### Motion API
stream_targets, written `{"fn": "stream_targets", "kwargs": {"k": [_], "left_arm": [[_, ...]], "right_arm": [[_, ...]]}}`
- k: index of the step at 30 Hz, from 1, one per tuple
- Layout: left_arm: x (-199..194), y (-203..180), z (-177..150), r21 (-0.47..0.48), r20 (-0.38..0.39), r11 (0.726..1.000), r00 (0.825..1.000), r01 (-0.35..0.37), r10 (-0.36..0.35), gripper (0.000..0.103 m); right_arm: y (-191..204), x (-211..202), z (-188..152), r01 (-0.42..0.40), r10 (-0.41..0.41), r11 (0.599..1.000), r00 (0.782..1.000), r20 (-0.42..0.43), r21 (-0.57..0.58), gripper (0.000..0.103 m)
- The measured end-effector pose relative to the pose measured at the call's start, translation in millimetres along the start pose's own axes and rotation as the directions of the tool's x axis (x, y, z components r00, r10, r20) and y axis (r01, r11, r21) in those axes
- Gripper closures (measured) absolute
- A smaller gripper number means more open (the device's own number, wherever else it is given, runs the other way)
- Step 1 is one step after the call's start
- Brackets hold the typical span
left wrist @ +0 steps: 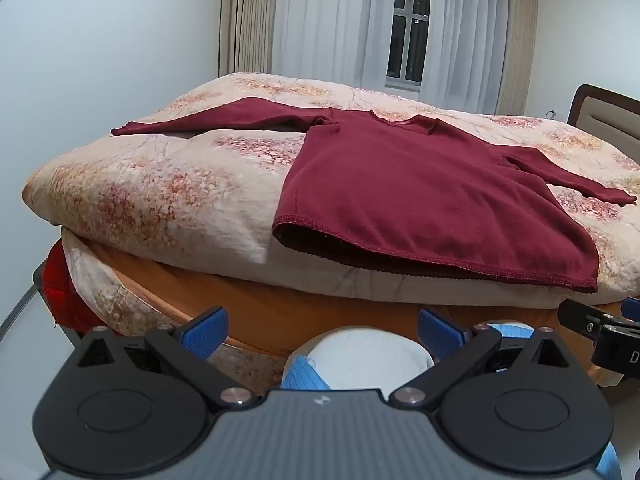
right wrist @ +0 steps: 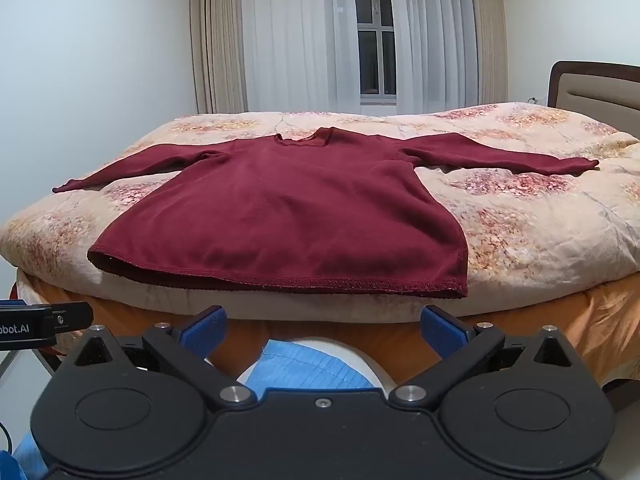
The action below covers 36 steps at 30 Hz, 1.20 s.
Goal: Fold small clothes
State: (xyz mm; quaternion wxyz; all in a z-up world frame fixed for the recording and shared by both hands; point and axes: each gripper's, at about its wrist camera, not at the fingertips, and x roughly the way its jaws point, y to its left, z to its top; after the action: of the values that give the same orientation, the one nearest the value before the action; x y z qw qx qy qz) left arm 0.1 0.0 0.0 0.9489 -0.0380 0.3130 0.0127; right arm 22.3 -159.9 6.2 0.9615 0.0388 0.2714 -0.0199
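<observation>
A dark red long-sleeved top point(left wrist: 420, 184) lies flat on the bed, both sleeves spread out, hem toward me at the bed's near edge. It also shows in the right wrist view point(right wrist: 296, 216). My left gripper point(left wrist: 322, 332) is open and empty, held low in front of the bed, below and left of the hem. My right gripper point(right wrist: 322, 330) is open and empty, also low before the bed, below the hem's middle. The right gripper's body shows at the right edge of the left wrist view point(left wrist: 600, 332).
A floral beige duvet point(right wrist: 520, 232) covers the bed above an orange sheet point(right wrist: 600, 320). A headboard point(right wrist: 596, 84) stands at the right. Curtains and a window point(right wrist: 372, 40) are behind. A white and blue covered thing point(left wrist: 360, 356) lies below the grippers. Something red point(left wrist: 60, 292) sits at the bed's left corner.
</observation>
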Motion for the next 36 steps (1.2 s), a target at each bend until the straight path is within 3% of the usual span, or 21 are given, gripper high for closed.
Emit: {"fn": "stream_targets", "kwargs": {"k": [36], "left_arm": [[1.9,-1.9,-1.2,0.01,0.0,1.0,1.0,0.004,-0.004,0.0]], "right_arm": [[-3.1,1.8,-1.4,0.0,0.0,1.0,1.0,-0.003,0.01,0.0]]}}
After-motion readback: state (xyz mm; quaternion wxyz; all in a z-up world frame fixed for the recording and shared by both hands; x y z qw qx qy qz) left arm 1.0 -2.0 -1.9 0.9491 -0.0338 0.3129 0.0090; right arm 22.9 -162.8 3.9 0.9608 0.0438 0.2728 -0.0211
